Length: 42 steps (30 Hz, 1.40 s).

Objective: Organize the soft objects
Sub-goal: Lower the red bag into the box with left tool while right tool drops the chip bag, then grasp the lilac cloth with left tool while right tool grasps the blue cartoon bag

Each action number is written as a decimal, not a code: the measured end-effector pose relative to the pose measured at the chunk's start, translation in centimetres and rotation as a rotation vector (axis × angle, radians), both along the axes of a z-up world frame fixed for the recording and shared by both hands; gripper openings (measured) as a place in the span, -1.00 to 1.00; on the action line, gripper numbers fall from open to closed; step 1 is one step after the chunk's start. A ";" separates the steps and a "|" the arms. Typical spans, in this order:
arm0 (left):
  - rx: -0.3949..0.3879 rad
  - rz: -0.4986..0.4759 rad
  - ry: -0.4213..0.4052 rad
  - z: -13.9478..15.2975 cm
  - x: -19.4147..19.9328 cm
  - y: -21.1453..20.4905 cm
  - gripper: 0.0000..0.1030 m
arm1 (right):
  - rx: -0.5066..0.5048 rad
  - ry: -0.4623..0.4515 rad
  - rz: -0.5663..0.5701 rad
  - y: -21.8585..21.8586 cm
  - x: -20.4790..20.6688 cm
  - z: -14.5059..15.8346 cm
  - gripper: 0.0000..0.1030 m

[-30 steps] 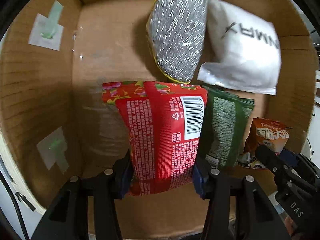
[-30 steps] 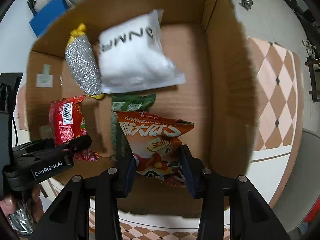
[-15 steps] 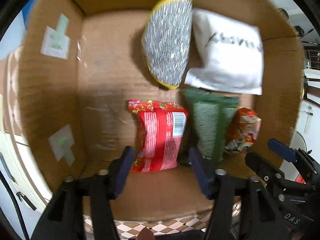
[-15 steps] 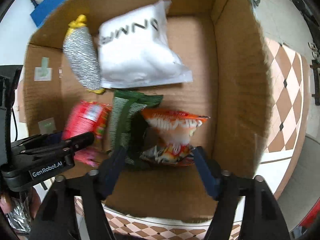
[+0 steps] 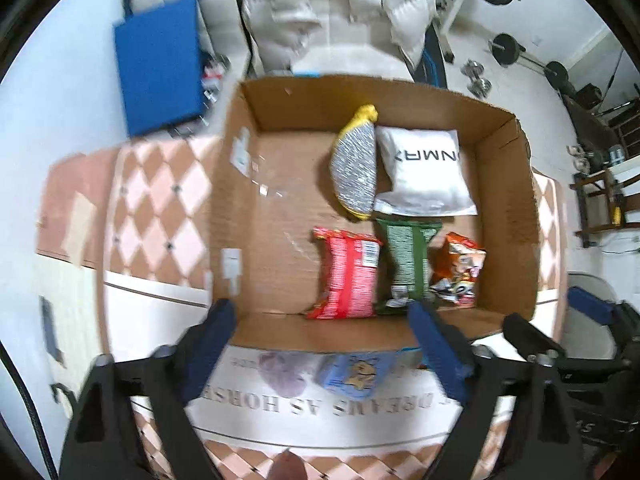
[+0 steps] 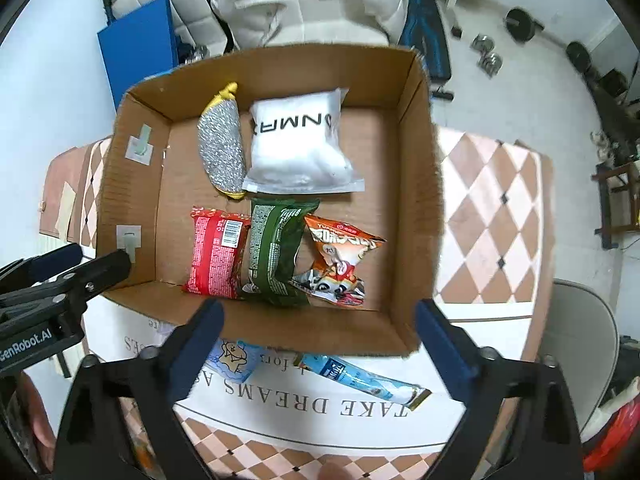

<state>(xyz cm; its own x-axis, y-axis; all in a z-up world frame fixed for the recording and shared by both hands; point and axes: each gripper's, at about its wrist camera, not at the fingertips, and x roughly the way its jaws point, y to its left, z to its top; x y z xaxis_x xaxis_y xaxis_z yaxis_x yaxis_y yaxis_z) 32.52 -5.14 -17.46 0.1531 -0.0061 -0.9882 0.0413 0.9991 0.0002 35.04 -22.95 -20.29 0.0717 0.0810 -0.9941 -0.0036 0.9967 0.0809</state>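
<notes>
Both our claws, left (image 5: 320,344) and right (image 6: 320,340), hang wide apart and empty. Just below them a light blue cartoon-print pouch (image 6: 232,358) and a blue stick sachet (image 6: 360,378) lie on the white surface (image 6: 320,420) reading "TAKE DREAMS AS HORSE", so we'd guess those are left. Further out, the brown cardboard box (image 6: 420,184) holds red (image 6: 218,256), green (image 6: 276,252) and orange (image 6: 340,264) snack packets, plus a silver scrubber (image 6: 222,152) and a white "NMAX"-looking bag (image 6: 300,148).

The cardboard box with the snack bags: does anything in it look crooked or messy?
Mostly tidy. In the cardboard box, the orange snack bag lies crumpled and tilted, unlike the red bag and green bag lying straight beside it. Both tongs are open, holding nothing.
</notes>
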 end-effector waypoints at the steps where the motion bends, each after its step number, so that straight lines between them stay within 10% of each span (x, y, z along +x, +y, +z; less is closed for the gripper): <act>1: 0.018 -0.003 -0.022 0.3 0.6 0.5 0.85 | -0.005 -0.014 0.000 0.1 -0.6 0.4 0.95; 28: 0.028 0.072 -0.296 7.2 -6.9 2.8 0.98 | -0.120 -0.366 -0.023 0.9 -10.7 11.1 1.00; 35: 0.158 0.116 -0.147 -0.8 -10.0 5.7 0.98 | -0.128 -0.230 0.102 0.3 -12.6 3.2 1.00; 42: 0.192 0.177 0.043 -9.1 -11.6 9.2 0.98 | 0.164 0.056 -0.109 2.7 -12.0 -7.7 1.00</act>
